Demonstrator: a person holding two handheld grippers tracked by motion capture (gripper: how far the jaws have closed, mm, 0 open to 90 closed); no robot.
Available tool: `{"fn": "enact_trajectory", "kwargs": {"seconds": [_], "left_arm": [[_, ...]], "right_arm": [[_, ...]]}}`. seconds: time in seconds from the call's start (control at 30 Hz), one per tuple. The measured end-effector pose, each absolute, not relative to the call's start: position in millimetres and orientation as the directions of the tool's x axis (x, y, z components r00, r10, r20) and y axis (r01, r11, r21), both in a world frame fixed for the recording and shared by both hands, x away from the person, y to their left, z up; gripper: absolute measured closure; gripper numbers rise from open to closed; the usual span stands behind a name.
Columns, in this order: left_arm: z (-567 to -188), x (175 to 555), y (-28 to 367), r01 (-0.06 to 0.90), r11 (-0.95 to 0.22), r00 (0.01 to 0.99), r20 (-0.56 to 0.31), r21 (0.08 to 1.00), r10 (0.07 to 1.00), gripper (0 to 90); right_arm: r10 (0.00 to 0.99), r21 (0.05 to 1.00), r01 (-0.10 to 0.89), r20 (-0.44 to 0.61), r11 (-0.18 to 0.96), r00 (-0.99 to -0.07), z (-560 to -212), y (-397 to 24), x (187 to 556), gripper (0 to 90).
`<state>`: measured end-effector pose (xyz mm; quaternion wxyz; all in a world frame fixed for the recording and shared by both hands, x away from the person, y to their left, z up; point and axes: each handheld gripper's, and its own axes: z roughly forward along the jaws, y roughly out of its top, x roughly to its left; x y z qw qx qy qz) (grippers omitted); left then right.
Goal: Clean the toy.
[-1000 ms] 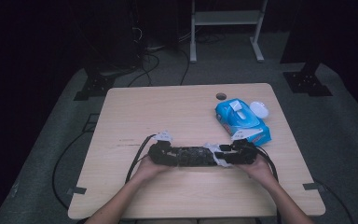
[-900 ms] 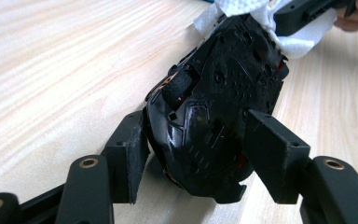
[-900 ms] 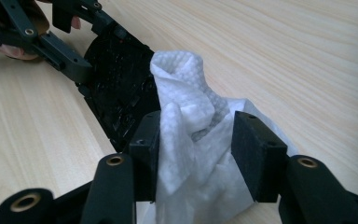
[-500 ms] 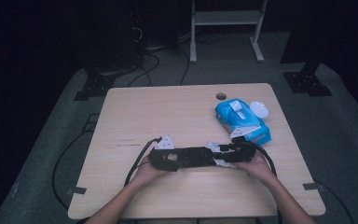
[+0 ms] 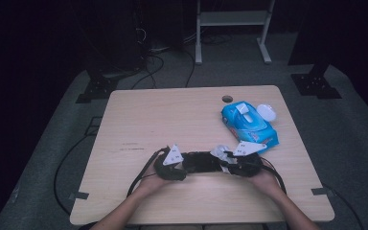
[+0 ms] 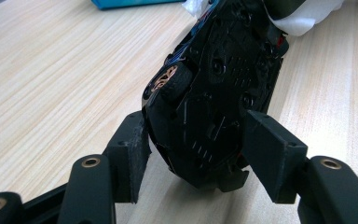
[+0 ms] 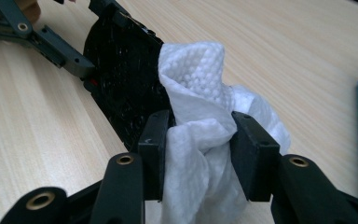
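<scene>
A black toy car (image 5: 203,162) is held on its side just above the table, between the two grippers. In the left gripper view its underside (image 6: 223,70) and a copper-hubbed wheel face me. My left gripper (image 6: 200,140) is shut on the car's end, near the person's left hand (image 5: 191,164). My right gripper (image 7: 198,126) is shut on a bunched white wipe (image 7: 196,74), which lies against the car (image 7: 121,70). Its jaws have just been closing with the wipe between them. From above, the right gripper (image 5: 223,160) meets the car from the right.
A blue wipe pack (image 5: 247,123) lies right behind the right gripper, its round white lid (image 5: 267,111) open beside it. A cable hole (image 5: 227,98) sits near the table's far edge. Cables trail from both grippers. Bare tabletop (image 5: 148,120) spreads to the left.
Both grippers and the car have shifted a little toward the table's near edge. The wipe stays against the car.
</scene>
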<state>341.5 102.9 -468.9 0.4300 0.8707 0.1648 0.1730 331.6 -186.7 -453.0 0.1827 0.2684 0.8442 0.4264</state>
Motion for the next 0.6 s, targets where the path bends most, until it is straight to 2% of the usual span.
{"fn": "enact_trajectory", "kwargs": {"seconds": [0.4, 0.6], "left_arm": [[-467, 333, 104, 0.111, -0.569, 0.89, 0.174, 0.815, 0.422, 50.3], [-468, 326, 104, 0.104, -0.58, 0.904, 0.166, 0.808, 0.393, 52.7]], "right_arm": [[0.632, 0.812, 0.211, -0.231, 0.544, -0.74, -458, -179, 308, 60.8], [0.635, 0.809, 0.211, -0.239, 0.549, -0.734, -460, -180, 301, 63.5]]}}
